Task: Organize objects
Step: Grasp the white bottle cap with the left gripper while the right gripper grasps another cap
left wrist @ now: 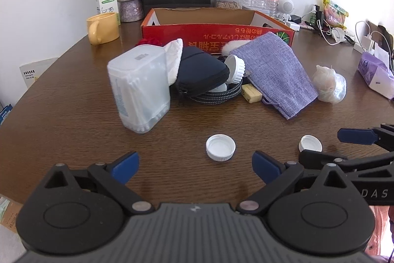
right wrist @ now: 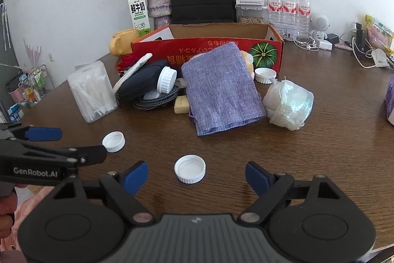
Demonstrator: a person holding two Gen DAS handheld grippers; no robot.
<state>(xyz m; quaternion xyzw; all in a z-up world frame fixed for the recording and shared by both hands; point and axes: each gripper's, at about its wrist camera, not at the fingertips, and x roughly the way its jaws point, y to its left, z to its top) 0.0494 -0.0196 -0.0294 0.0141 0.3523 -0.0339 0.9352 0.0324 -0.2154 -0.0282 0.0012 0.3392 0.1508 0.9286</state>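
2 grippers (left wrist: 195,168) (right wrist: 197,178) — low, jaws wide

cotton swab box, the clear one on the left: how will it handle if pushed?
The cotton swab box is tall on a narrow base and already leans, so it probably tips rather than slides. Its clear plastic looks smooth, likely slippery, and swabs seem light.

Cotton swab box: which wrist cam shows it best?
Left wrist. There the cotton swab box sits large and near centre, leaning against the dark pouch, label strip and swabs readable. The right wrist view shows the same box smaller, off to the left, though its swabs are still visible through the clear wall.
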